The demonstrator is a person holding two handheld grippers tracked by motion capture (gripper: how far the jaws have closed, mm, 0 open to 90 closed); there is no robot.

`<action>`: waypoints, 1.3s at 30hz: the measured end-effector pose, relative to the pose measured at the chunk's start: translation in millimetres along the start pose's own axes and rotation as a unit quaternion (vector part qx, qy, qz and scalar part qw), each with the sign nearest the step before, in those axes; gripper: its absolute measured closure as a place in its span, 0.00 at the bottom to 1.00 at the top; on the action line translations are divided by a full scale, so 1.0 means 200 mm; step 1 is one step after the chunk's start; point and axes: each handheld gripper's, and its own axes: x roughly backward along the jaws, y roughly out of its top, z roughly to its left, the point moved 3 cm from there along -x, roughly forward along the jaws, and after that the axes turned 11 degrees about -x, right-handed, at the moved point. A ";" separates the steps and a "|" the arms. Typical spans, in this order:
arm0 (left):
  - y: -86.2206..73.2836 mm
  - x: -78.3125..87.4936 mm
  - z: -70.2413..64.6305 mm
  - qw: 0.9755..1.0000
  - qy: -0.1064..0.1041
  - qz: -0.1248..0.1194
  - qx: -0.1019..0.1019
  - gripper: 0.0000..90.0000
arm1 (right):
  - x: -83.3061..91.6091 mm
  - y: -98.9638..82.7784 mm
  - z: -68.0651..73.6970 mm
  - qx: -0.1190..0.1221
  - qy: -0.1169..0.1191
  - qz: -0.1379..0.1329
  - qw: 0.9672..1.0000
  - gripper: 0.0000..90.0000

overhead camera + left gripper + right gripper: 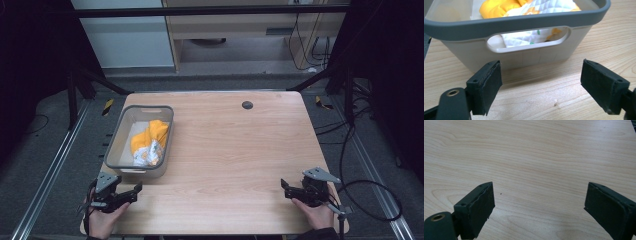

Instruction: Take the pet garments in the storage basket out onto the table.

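Grippers both wide open, empty: left gripper [134, 190] should lift over the basket [499, 23] rim, pinch the cloth [148, 142] bunched up.

Left gripper [134, 192] low, jaws spread wide, right gripper [286, 188] likewise, both hand-held

A grey plastic bin [116, 142] with a darker rim and cut-out handles stands upright near the table's left edge. Inside lies a crumpled yellow-and-white quilted cloth [149, 141], bunched toward the bin's right side and partly visible through the near handle opening.
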 end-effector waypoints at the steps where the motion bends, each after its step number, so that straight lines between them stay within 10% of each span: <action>1: 0.00 0.00 0.00 1.000 -0.001 -0.001 -0.001 0.19 | 0.00 0.00 0.00 0.001 0.001 0.000 1.000 0.10; 39: 0.15 0.10 -0.02 0.999 -0.015 -0.046 -0.002 0.21 | 0.00 0.00 0.04 0.017 0.006 -0.003 1.000 0.09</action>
